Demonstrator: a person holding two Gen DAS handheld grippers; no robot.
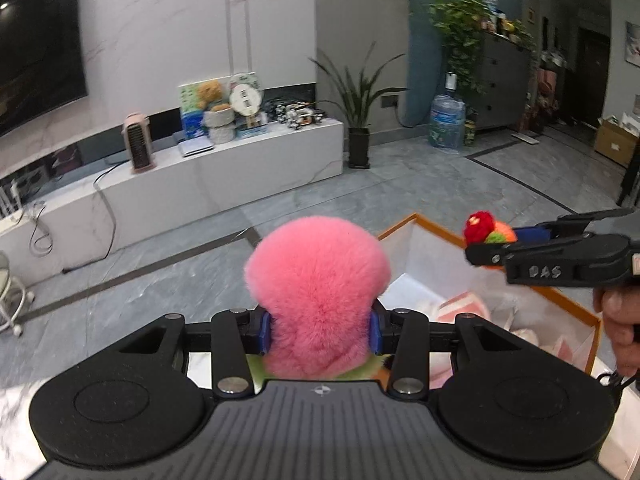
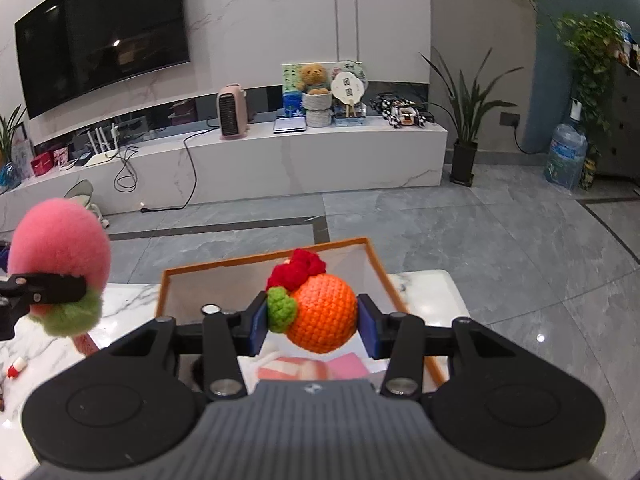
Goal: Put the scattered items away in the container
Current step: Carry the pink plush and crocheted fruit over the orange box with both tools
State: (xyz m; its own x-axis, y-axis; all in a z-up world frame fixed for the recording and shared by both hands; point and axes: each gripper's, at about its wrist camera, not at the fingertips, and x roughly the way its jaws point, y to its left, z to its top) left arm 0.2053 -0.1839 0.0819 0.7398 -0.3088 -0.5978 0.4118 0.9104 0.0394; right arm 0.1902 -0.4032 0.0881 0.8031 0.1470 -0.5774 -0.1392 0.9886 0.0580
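Note:
My left gripper is shut on a fluffy pink plush toy with a green base, held just left of the orange-rimmed white container. It also shows in the right wrist view. My right gripper is shut on an orange crocheted ball with red and green trim, held above the container. In the left wrist view the right gripper holds the crocheted ball over the container's far side. Pink and white items lie inside.
The container stands on a white marble table. A small red and white item lies at the table's left. Beyond are grey floor tiles, a TV bench with a heater and toys, potted plants and a water bottle.

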